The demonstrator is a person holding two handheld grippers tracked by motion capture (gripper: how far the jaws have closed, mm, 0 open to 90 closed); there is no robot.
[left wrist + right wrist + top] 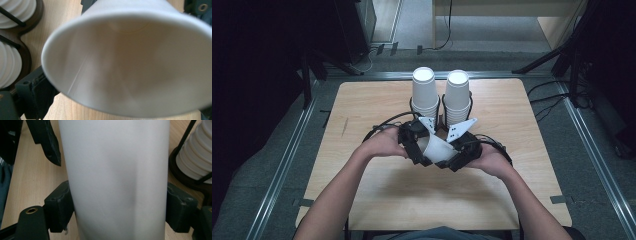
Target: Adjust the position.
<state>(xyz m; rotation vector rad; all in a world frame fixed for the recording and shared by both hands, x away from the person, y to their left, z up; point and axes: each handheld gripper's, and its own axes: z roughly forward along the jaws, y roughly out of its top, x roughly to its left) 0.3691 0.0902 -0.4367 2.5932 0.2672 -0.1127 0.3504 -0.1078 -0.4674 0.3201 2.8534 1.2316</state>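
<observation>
Two cup stacks (pixel 441 97) stand on a light wooden table (pixel 362 107), dark room around.

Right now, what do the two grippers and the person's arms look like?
Both grippers are black and blocky. The left gripper and right gripper each carry a grey three-cornered plate on top, dotted with small dark marks, and trail a black cable. In the right gripper view the jaws are thick black blocks with a brass-ringed hole. The forearms are bare; no sleeves show.
</observation>
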